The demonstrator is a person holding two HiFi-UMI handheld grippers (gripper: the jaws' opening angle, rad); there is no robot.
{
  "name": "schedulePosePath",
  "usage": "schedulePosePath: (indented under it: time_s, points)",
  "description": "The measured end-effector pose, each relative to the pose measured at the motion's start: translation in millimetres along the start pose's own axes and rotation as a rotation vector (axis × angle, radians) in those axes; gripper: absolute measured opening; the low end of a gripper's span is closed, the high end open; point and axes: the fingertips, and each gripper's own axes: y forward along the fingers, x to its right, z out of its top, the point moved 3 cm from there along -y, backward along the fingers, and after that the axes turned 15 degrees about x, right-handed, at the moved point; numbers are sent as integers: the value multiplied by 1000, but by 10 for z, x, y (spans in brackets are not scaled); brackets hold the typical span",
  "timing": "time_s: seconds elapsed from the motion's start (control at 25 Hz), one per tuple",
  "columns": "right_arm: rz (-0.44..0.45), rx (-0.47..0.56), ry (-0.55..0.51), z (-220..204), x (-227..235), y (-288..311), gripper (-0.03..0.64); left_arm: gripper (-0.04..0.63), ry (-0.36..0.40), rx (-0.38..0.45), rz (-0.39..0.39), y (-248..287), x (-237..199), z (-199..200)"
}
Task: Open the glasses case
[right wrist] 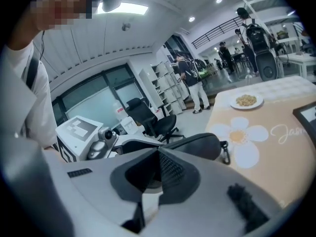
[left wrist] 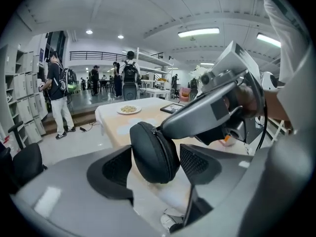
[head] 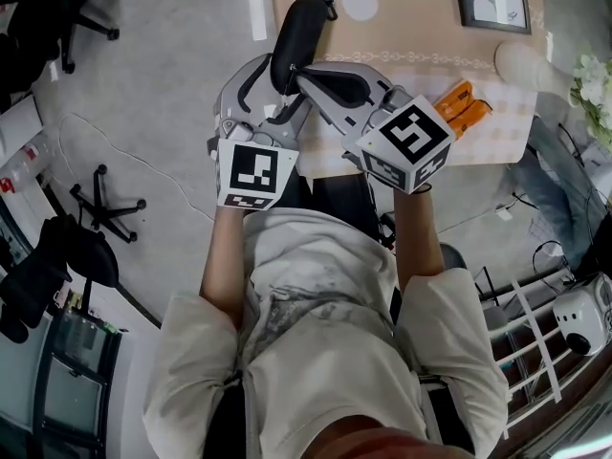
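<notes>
Glasses case [head: 295,32], a black, oval, fabric-covered shell with a zip seam round its edge, is held in the air in front of the person. It sits above the near edge of the beige cloth-covered surface [head: 402,36], not resting on it.

1. Left gripper [left wrist: 154,168]: the jaws clamp the near end of the case between their two black textured pads, one pad on each broad face. The far end of the case, with its small black clip loop [head: 330,8], points away from the person.
2. Right gripper [right wrist: 159,168]: the jaws are pressed together. Their tip meets the zip seam on the upper edge of the case. Whether a zip pull sits between them cannot be made out.

Task status, as a judgement:
- Done: the case is secured and lifted, and the second gripper is positioned at the seam.
- Left: the zip line reads as fully closed and both halves lie flush, so unzipping and parting the halves have not been done.
</notes>
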Motion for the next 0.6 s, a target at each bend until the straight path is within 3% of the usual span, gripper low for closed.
schedulePosePath:
  time_s: [0.2,0.6]
  points:
    - [-1,22,36,33,-60,-47,17,308,31,-27,-13,46,27,-32]
    - [-51,21,2,73,47,-224,17,285,27,30,-123,153,130,118]
